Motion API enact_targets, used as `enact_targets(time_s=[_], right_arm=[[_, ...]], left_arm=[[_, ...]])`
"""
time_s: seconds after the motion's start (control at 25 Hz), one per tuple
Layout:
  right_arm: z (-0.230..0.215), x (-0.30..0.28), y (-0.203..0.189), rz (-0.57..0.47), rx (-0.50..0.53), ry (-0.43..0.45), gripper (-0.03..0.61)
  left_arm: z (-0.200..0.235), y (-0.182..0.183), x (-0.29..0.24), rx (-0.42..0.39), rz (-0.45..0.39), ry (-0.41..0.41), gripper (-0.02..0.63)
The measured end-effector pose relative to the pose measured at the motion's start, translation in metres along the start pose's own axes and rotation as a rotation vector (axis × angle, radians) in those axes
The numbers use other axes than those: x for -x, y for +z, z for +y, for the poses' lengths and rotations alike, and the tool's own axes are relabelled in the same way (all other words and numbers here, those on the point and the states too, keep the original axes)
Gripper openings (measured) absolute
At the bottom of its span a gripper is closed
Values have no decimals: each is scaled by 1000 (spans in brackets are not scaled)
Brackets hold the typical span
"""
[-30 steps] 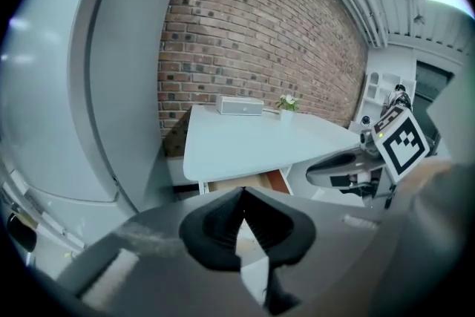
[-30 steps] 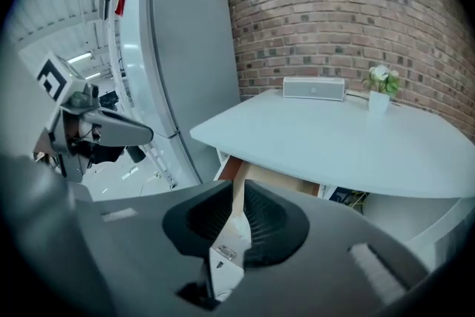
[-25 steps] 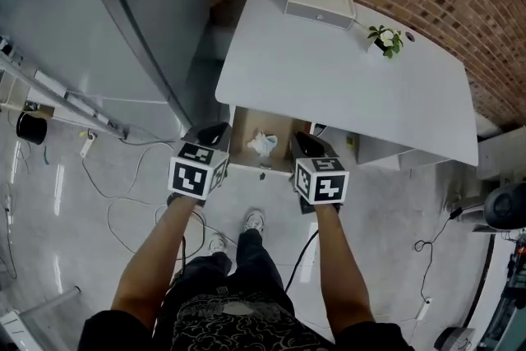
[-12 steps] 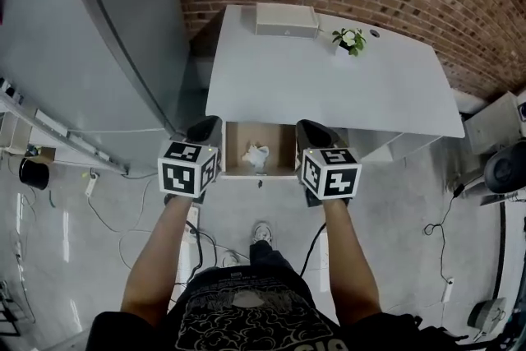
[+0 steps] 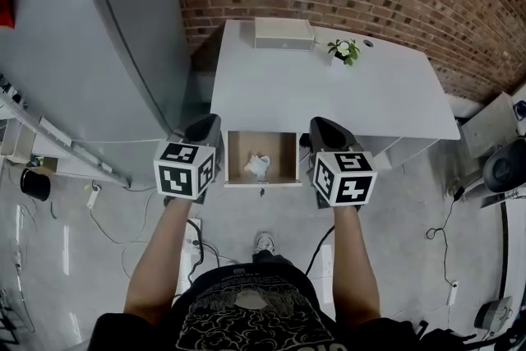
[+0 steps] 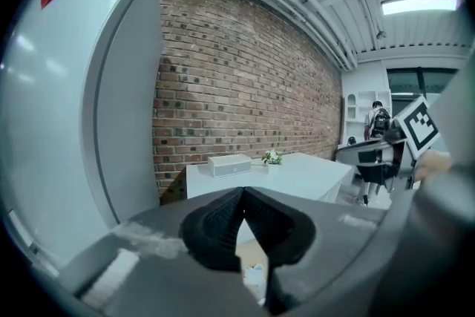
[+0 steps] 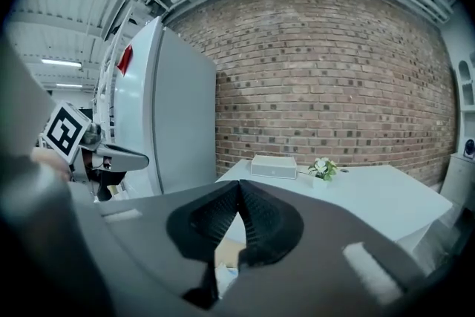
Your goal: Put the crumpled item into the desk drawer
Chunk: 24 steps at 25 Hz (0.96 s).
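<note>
A white desk [image 5: 329, 99] stands against the brick wall with its drawer [image 5: 239, 154] pulled open at the front. The crumpled white item [image 5: 257, 167] lies inside the drawer on its wooden bottom. My left gripper [image 5: 207, 127] hangs just left of the drawer and my right gripper [image 5: 323, 129] just right of it, both above the floor. Each is shut with nothing in it. In the left gripper view the jaws [image 6: 243, 193] meet, and the crumpled item [image 6: 256, 280] shows below them. The right gripper [image 7: 238, 186] likewise looks over the crumpled item [image 7: 225, 275].
A white box [image 5: 283, 34] and a small potted plant [image 5: 343, 50] sit at the desk's back edge. A tall grey cabinet [image 5: 82, 37] stands at the left. Cables [image 5: 123, 210] lie on the floor, and a black chair [image 5: 505, 167] is at the right.
The view has squared up to the desk and pulled back a little. Both grippers have stayed shut on either side of the drawer, slightly wider apart. The crumpled item has stayed in the drawer.
</note>
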State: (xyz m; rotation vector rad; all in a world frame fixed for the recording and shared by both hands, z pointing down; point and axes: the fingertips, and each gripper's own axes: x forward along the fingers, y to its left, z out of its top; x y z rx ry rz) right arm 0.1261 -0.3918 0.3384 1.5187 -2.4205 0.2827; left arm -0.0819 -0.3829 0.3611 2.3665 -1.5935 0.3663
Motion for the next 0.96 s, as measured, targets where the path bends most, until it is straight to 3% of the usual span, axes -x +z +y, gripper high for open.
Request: enact_targets(time_s=[0.96], right_arm=[[0,9,1,-28,-21,-4,-2]], left_arm=[[-10,-2,-2,-10,0,-20,0]])
